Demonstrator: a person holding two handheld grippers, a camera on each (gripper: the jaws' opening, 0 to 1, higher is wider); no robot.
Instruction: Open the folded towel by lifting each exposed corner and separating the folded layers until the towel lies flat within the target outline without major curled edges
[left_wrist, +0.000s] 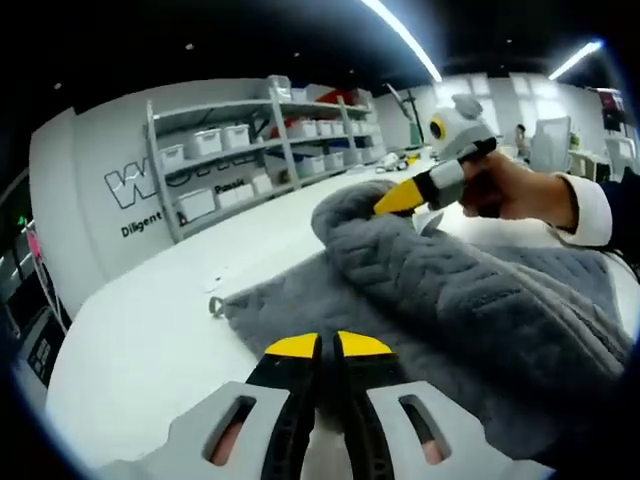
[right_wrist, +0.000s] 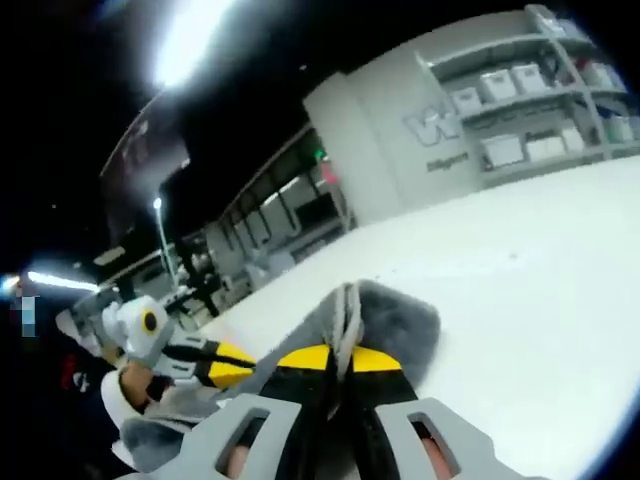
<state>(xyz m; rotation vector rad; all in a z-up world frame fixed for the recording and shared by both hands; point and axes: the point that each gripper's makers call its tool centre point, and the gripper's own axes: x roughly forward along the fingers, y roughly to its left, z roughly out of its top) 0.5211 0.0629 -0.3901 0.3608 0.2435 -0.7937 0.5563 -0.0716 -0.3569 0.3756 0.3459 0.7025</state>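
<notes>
**Over the white table: both grippers clamped on the towel**

Left gripper pinches the grey towel at its near edge, low over the table. Right gripper, held in a hand, lifts a pinched fold higher.

My left camera sat low and close over the grey quilted fabric towel, facing the grey metal shelving. My right camera looked back across the shared white table, tilted.
</notes>
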